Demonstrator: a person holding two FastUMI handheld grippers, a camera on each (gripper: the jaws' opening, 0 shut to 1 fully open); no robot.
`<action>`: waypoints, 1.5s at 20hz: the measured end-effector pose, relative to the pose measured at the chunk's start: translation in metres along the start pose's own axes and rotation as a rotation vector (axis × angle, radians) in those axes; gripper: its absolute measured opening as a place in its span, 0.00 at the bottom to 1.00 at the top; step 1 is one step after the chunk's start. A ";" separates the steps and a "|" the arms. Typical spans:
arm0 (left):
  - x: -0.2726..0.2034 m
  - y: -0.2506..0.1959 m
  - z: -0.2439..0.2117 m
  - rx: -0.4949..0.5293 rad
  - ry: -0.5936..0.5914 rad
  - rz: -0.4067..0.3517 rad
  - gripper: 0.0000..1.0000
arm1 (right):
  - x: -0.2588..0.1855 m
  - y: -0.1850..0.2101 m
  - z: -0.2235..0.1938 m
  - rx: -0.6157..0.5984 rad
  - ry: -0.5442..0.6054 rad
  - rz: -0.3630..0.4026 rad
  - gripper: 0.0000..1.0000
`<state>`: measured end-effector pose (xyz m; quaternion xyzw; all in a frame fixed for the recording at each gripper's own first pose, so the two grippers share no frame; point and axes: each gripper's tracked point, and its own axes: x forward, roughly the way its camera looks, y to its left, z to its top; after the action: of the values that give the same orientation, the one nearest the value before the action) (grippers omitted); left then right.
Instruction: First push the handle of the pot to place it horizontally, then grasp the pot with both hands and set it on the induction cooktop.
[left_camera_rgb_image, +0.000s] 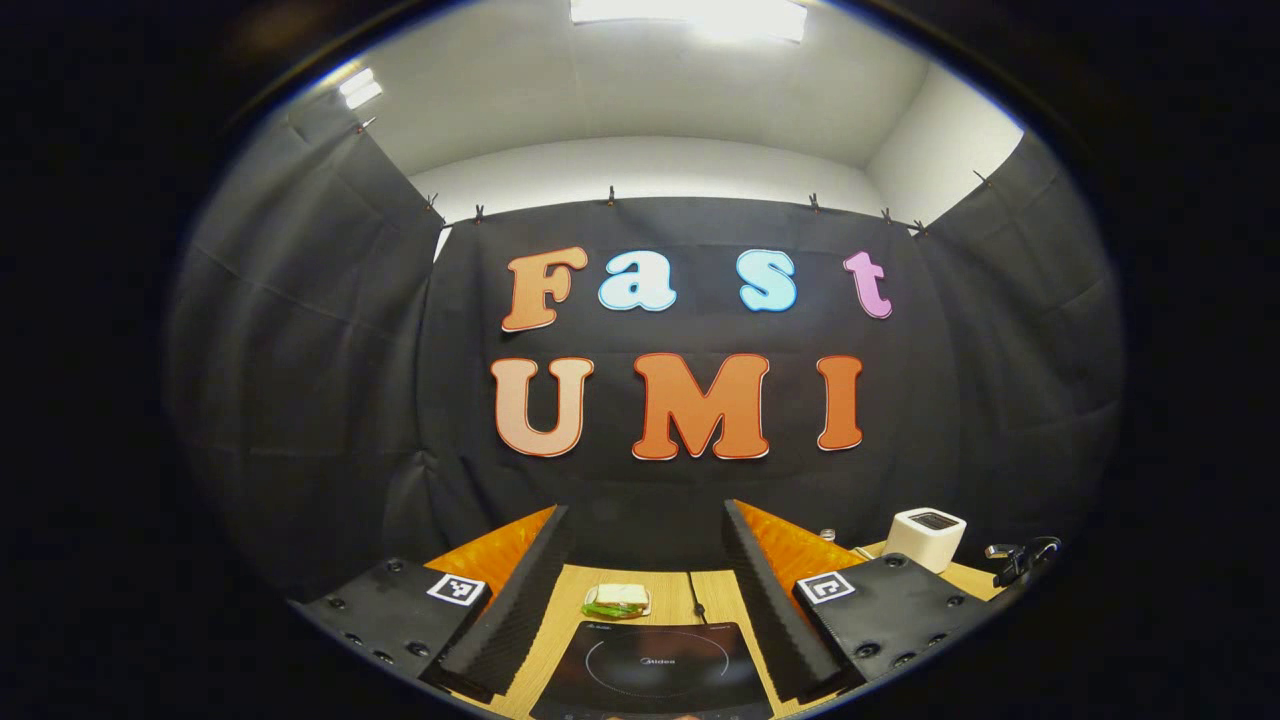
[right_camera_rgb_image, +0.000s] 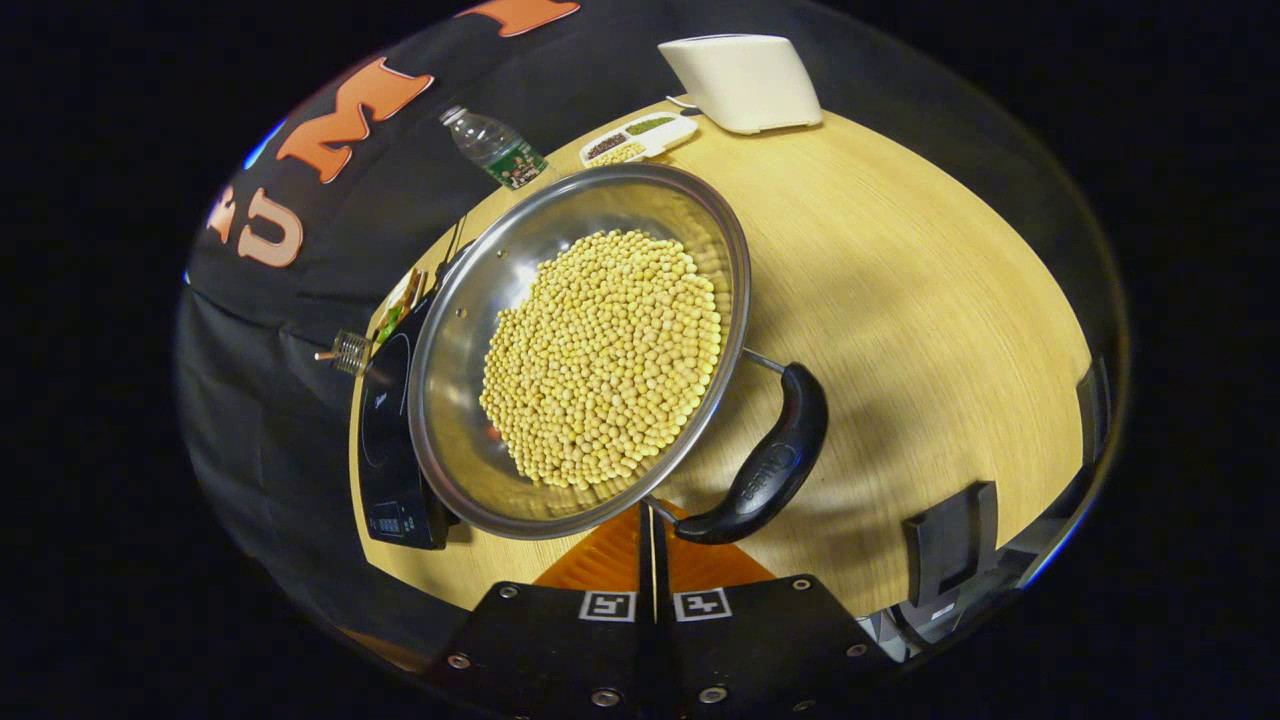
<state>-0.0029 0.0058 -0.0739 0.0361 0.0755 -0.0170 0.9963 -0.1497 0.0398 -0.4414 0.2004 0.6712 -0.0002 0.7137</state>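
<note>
Beside the induction cooktop (right_camera_rgb_image: 385, 440), the right tool (right_camera_rgb_image: 650, 530) sits pressed together at the pot's (right_camera_rgb_image: 470, 440) handle (right_camera_rgb_image: 765, 465); the left tool (left_camera_rgb_image: 645, 590) is spread.

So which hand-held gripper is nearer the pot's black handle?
Right. The right hand-held gripper, fingers together, sits just below the handle. The left hand-held gripper, open, faces the induction cooktop.

You're getting no txt you can read for sure. The cooktop (left_camera_rgb_image: 690, 685) is showing a small logo inside its ring, too faint to make out. The pot handle (right_camera_rgb_image: 770, 465) is carrying an embossed mark, blurred. The bottle (right_camera_rgb_image: 497, 148) label is looking illegible. Black-and-white square code tags (left_camera_rgb_image: 457, 588) are sitting on the left gripper (left_camera_rgb_image: 645, 510) and right gripper (right_camera_rgb_image: 653, 515), w/ no letters or nos.
</note>
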 end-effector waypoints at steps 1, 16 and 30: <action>0.001 0.000 -0.001 0.001 0.003 -0.001 0.98 | 0.000 -0.002 0.001 0.007 0.001 -0.005 0.00; 0.010 0.005 -0.016 -0.007 0.031 -0.016 0.98 | 0.004 -0.034 0.055 -0.005 -0.083 -0.136 0.00; 0.003 0.019 -0.024 -0.023 0.028 -0.019 0.97 | 0.008 -0.048 0.102 -0.069 -0.111 -0.243 0.00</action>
<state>-0.0024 0.0264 -0.0966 0.0244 0.0898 -0.0249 0.9953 -0.0644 -0.0312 -0.4607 0.0927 0.6496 -0.0745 0.7509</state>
